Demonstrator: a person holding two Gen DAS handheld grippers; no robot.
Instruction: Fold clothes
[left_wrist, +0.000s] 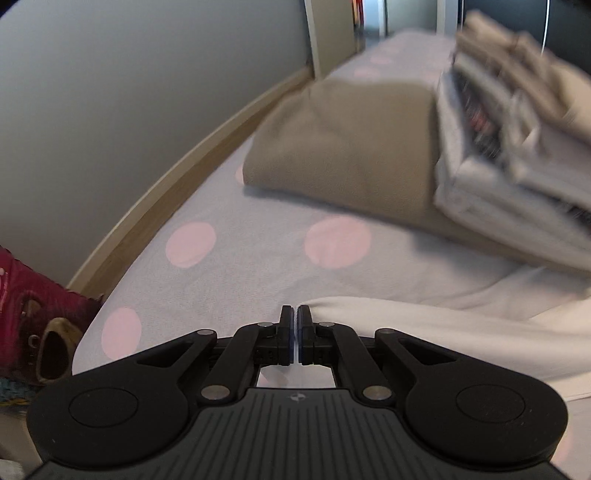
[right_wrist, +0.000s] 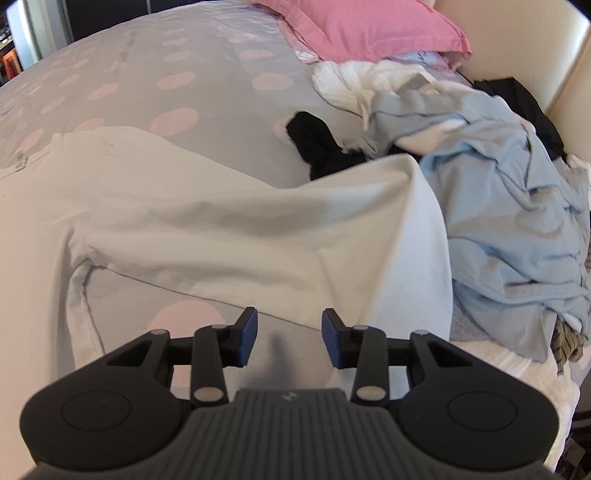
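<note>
Folding is under way on the white cotton garment (right_wrist: 229, 221), which is lying spread across the grey bed sheet with pink polka dots (right_wrist: 122, 62), one sleeve-like part stretching toward the left side. The left hand-held gripper (left_wrist: 296, 314) is sitting clenched with its blue pads pressed together, right at a raised edge of that white fabric (left_wrist: 424, 325); whether cloth is actually pinched between the pads is not clear, since the fabric seems to meet the right finger from the side. The right hand-held gripper (right_wrist: 290, 325) is hanging released, jaws parted, nothing between them, hovering just above the near hem of the garment. Folded work is sitting beyond: a folded olive-brown cloth (left_wrist: 340, 147) with a blurred stack of folded grey and beige clothes (left_wrist: 509, 140) leaning on it. An unsorted heap of light blue, white and black laundry (right_wrist: 498, 192) is waiting near the pink pillow (right_wrist: 369, 26). Judging by this, the step is gripping corners for the first fold; the next move probably calls for the right jaws closing on the hem, then both hands lifting together and carrying the edge across.
</note>
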